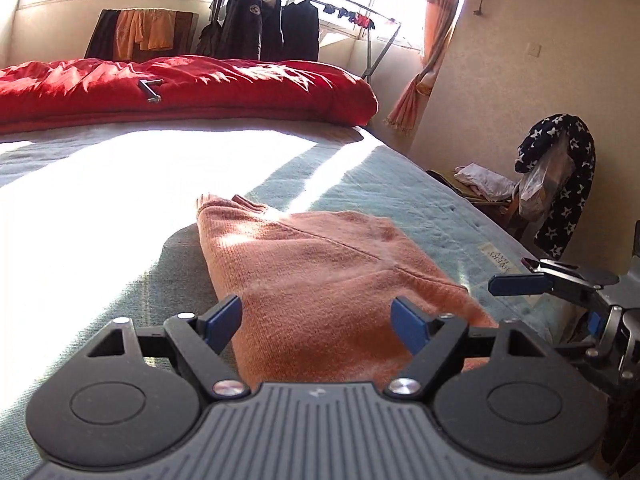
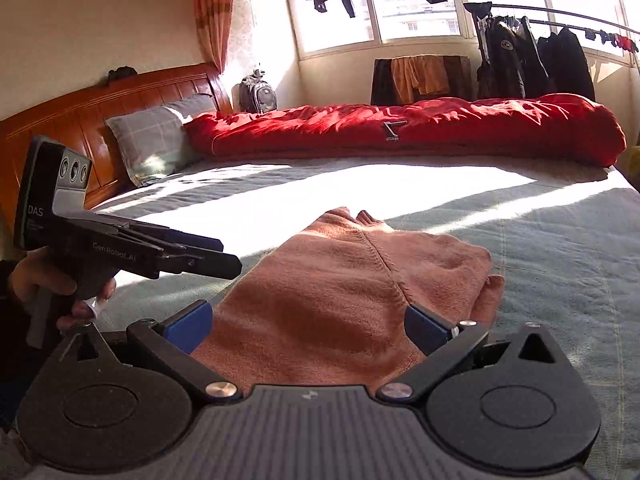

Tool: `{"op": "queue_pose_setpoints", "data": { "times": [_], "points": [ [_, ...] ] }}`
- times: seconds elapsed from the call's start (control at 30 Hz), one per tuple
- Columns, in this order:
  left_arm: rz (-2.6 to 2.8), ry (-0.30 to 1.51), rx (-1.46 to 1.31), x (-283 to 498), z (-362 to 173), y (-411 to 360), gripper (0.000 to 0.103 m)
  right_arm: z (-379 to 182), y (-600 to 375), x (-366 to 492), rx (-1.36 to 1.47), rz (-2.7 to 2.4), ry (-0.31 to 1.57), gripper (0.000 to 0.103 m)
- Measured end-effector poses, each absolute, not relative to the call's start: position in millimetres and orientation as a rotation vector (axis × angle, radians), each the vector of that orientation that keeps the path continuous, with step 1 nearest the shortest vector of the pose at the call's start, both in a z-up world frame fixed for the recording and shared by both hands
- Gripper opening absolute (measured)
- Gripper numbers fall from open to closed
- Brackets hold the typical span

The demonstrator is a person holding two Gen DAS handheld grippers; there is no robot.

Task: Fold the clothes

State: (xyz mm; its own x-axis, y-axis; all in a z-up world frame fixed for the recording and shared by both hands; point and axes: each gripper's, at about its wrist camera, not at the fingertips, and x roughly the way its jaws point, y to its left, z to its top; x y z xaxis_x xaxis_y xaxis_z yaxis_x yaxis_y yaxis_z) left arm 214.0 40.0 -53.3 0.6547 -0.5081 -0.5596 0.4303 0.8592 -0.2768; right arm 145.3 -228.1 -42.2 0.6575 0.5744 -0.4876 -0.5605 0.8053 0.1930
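An orange knitted garment [image 1: 328,272] [image 2: 340,288] lies folded into a long flat shape on the pale blue bed sheet [image 1: 400,200] [image 2: 560,260]. My left gripper [image 1: 316,320] is open over the garment's near end, and nothing is pinched between its blue pads. My right gripper [image 2: 308,328] is open too, over the same near end. In the left wrist view, the right gripper [image 1: 520,274] is at the right, beside the garment. In the right wrist view, the left gripper [image 2: 226,256] is at the left, held in a person's hand [image 2: 60,280].
A rumpled red duvet [image 1: 180,84] [image 2: 400,128] lies along the bed's far side. A grey pillow [image 2: 156,140] leans on the wooden headboard [image 2: 80,112]. Dark jackets hang on a rack [image 1: 260,28] [image 2: 520,60] by the windows. A star-patterned cloth [image 1: 560,176] hangs beside the bed.
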Motion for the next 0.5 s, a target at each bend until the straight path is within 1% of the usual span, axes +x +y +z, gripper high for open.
{"op": "queue_pose_setpoints", "data": {
  "times": [0.07, 0.2, 0.23, 0.27, 0.33, 0.5],
  "points": [
    [-0.538, 0.700, -0.137, 226.3, -58.3, 38.6, 0.082, -50.6, -224.0, 151.0, 0.017, 0.708, 0.615, 0.103],
    [-0.560, 0.762, -0.137, 242.6, -68.7, 38.2, 0.082, -99.0, -237.8, 148.0, -0.009, 0.752, 0.754, 0.103],
    [-0.560, 0.777, -0.131, 246.1, -70.2, 37.6, 0.082, -106.2, -243.6, 141.3, -0.016, 0.777, 0.713, 0.103],
    [-0.562, 0.785, -0.122, 249.1, -70.2, 36.5, 0.082, -107.6, -245.5, 135.6, -0.030, 0.792, 0.678, 0.103],
    [-0.572, 0.786, -0.106, 251.2, -66.8, 33.3, 0.082, -98.4, -240.1, 131.3, -0.084, 0.807, 0.669, 0.103],
    [-0.633, 0.752, -0.085, 252.8, -44.8, 15.9, 0.082, -77.3, -243.5, 138.8, -0.013, 0.914, 0.657, 0.103]
  ]
}}
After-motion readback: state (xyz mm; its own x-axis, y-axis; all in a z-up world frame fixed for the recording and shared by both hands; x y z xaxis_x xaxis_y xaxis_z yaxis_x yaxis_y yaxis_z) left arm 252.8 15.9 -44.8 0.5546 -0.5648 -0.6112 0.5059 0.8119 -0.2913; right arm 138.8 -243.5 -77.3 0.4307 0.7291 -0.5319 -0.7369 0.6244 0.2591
